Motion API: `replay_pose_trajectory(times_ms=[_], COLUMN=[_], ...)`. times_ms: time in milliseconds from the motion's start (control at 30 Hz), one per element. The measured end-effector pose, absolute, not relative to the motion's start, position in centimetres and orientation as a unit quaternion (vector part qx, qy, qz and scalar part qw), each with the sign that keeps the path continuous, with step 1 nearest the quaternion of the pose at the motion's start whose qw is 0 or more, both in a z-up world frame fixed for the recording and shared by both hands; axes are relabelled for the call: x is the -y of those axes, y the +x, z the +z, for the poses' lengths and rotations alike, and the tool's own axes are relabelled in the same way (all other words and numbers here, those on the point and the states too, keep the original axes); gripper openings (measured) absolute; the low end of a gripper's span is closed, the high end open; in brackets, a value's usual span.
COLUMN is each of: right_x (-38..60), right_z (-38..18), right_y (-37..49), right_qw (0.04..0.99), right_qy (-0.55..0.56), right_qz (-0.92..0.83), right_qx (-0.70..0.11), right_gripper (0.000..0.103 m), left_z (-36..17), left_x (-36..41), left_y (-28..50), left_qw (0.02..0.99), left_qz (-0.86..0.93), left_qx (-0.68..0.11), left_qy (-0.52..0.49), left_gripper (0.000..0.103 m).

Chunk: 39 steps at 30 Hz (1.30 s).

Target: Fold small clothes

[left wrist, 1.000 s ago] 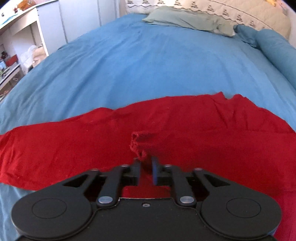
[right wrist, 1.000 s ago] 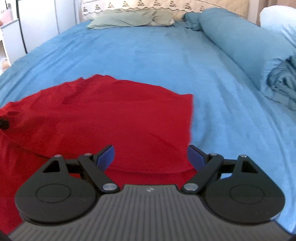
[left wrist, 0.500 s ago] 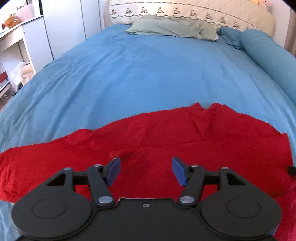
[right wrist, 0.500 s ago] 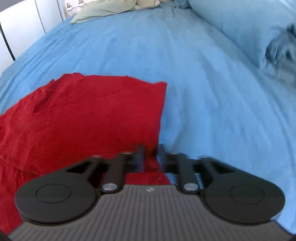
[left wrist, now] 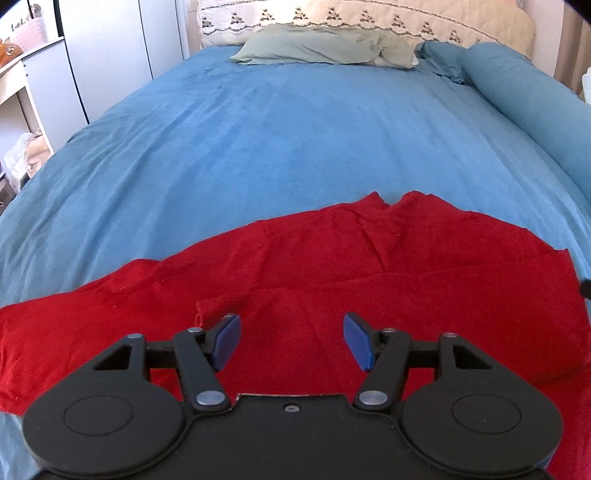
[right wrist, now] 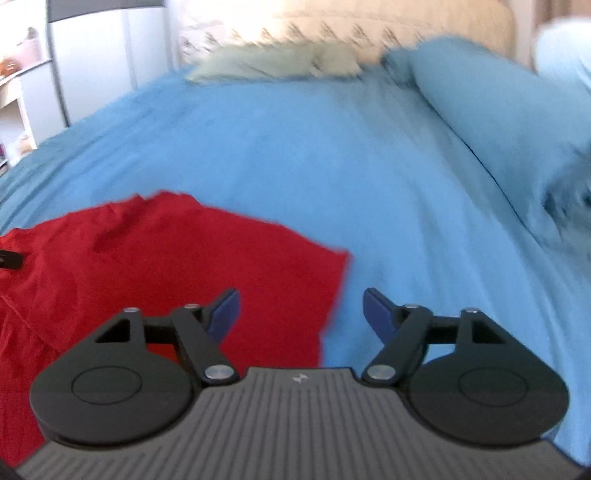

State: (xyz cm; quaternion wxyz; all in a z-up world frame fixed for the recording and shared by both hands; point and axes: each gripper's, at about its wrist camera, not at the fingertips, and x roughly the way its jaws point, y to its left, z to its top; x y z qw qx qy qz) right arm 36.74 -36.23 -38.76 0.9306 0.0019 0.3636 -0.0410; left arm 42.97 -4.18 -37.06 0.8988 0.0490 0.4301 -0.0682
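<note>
A red garment (left wrist: 369,266) lies spread on the blue bedspread (left wrist: 295,140), partly folded, with a folded edge across its middle. My left gripper (left wrist: 291,339) is open and empty just above the garment's near part. The garment also shows in the right wrist view (right wrist: 184,266), with its right corner near the middle of the view. My right gripper (right wrist: 301,314) is open and empty above that right edge; the view is blurred. A dark gripper tip (right wrist: 9,258) shows at the left edge.
A green pillow (left wrist: 325,48) and a patterned headboard cushion (left wrist: 406,18) lie at the far end. A blue bolster (left wrist: 535,110) runs along the right side. White cabinets (left wrist: 110,48) and a shelf stand at the left of the bed.
My left gripper let go of the red cloth and opened, then backed off slightly. My right gripper shut at the garment's right edge, then opened again and lifted.
</note>
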Motion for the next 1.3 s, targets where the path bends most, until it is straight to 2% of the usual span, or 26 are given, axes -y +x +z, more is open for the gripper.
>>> replay_pose_trajectory(times_ms=[167, 267, 500, 633, 700, 800, 933, 1033, 1200, 1300], right_x=[35.3, 36.9, 35.6, 34.4, 34.3, 34.7, 35.5, 35.0, 34.4, 34.1], right_z=[-41.8, -44.2, -41.6, -43.0, -43.5, -44.0, -43.6, -42.3, -41.5, -41.0], right_y=[40.7, 41.9, 39.3, 35.7, 34.4, 33.6, 33.1, 32.9, 33.0, 33.2], right_qw=[0.928, 0.920, 0.919, 0.905, 0.911, 0.911, 0.909, 0.916, 0.921, 0.922], right_qy=[-0.006, 0.029, 0.021, -0.006, -0.017, -0.017, 0.019, 0.005, 0.008, 0.005], right_qz=[-0.022, -0.031, 0.010, 0.018, 0.018, -0.002, -0.018, -0.022, -0.014, -0.018], right_qx=[-0.371, -0.390, -0.393, -0.425, -0.412, -0.413, -0.417, -0.401, -0.390, -0.388], right_gripper=[0.089, 0.091, 0.092, 0.092, 0.093, 0.102, 0.102, 0.102, 0.102, 0.102], left_z=[-38.2, -38.9, -39.0, -40.6, -41.5, -42.0, -40.9, -40.3, -42.2, -41.1], left_x=[4.4, 4.1, 3.9, 3.8, 3.4, 3.2, 3.5, 3.7, 2.1, 0.6], left_y=[44.0, 44.5, 43.8, 43.7, 43.6, 43.2, 43.2, 43.9, 47.0, 46.7], left_qw=[0.900, 0.898, 0.895, 0.886, 0.885, 0.891, 0.896, 0.908, 0.899, 0.905], left_qz=[-0.073, -0.075, -0.083, -0.066, -0.053, -0.054, -0.054, -0.059, -0.037, -0.030], left_qx=[-0.425, -0.430, -0.436, -0.458, -0.461, -0.449, -0.439, -0.411, -0.436, -0.424], left_qy=[0.061, 0.051, 0.039, 0.038, 0.033, 0.038, 0.044, 0.063, 0.020, -0.012], left_gripper=[0.067, 0.067, 0.069, 0.069, 0.075, 0.081, 0.084, 0.096, 0.097, 0.097])
